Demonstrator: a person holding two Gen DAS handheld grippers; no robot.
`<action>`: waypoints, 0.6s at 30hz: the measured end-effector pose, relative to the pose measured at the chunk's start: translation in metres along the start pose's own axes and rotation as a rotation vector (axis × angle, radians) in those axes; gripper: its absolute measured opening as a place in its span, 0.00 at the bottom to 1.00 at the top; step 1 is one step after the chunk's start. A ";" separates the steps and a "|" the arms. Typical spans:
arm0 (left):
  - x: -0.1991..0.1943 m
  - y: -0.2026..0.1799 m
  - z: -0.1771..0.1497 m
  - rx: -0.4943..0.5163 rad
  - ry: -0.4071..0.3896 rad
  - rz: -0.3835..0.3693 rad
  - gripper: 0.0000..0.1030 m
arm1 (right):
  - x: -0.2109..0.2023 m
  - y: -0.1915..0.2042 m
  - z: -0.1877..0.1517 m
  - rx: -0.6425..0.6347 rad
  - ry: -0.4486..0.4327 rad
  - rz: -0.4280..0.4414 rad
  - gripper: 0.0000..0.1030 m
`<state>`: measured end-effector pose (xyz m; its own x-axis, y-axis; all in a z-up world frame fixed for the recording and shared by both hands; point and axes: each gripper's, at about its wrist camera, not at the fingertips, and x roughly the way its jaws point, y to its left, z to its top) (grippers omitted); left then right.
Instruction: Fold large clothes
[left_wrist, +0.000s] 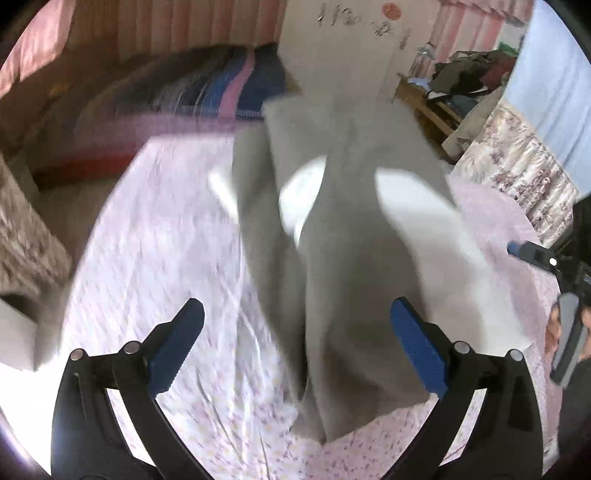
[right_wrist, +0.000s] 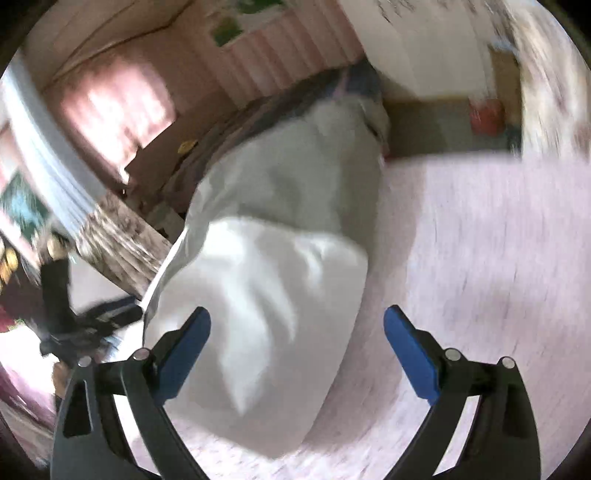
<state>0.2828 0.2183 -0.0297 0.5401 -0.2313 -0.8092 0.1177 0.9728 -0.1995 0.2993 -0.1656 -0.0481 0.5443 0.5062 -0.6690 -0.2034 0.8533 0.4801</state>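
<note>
The grey garment (left_wrist: 343, 258) lies on the bedsheet (left_wrist: 155, 240) between the released left gripper (left_wrist: 297, 347) fingers toward 12 o'clock (blurred); the right gripper (right_wrist: 297, 354) is likewise released.

Your left gripper (left_wrist: 297, 347) hangs above the bed (left_wrist: 155, 236), its fingers (left_wrist: 419, 347) spread wide apart. The garment (left_wrist: 343, 229) runs lengthwise between them and on toward the far end of the bed, its near end close by the right finger; blur hides whether they touch. To your left of the garment the bedsheet lies bare. Behind the bed's far edge sits a pile of folded bedding (left_wrist: 221, 88). At the right edge your right gripper (left_wrist: 546, 258) hovers over the bed's side.

From the right wrist, that gripper (right_wrist: 297, 350) is also spread, and the garment (right_wrist: 273, 288) lies ahead and leftward, partly overlapping the left finger (right_wrist: 183, 354).
</note>
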 end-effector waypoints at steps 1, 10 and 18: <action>0.005 0.001 -0.007 -0.025 0.009 -0.017 0.97 | 0.003 -0.002 -0.008 0.021 0.011 -0.001 0.92; 0.043 0.022 -0.044 -0.325 0.070 -0.323 0.97 | 0.017 -0.019 -0.055 0.129 0.010 0.031 0.92; 0.051 -0.007 -0.039 -0.233 0.066 -0.285 0.84 | 0.044 -0.006 -0.051 0.094 0.026 0.085 0.91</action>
<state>0.2767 0.1996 -0.0909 0.4572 -0.5004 -0.7352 0.0589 0.8419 -0.5364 0.2830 -0.1424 -0.1093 0.5063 0.5807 -0.6375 -0.1703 0.7920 0.5862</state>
